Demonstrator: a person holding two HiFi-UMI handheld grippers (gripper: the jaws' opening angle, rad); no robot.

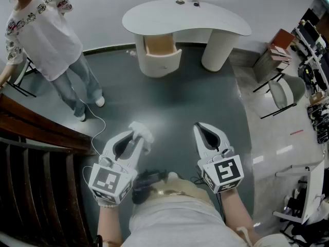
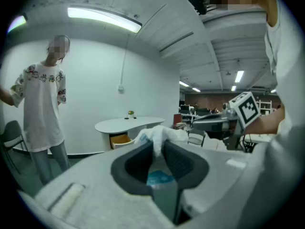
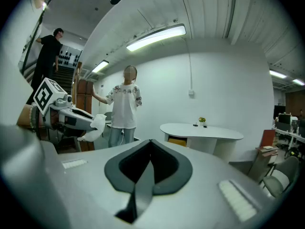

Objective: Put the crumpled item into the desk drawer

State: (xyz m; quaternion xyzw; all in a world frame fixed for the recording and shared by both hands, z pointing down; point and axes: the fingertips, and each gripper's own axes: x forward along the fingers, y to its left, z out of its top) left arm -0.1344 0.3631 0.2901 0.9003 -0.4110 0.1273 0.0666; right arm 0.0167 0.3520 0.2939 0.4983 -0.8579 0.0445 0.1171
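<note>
Left gripper [image 1: 134, 136]: fingers clamped on crumpled white item [image 2: 159, 133], well short of the counter [image 1: 185, 17], facing its open drawer [image 1: 160, 48]. Right gripper [image 1: 201, 129]: fingers closed together, empty, equally far from the counter.

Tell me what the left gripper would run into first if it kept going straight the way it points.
The floor ahead looks free; the left gripper, shut on the crumpled item, would probably reach the white desk near its open drawer first.

Crumpled white item [image 1: 142, 134], soft, possibly paper or thin cloth; smooth matt white desk [image 1: 169, 17]; wood-toned drawer [image 1: 159, 44] interior; glossy grey floor [image 1: 195, 102].
</note>
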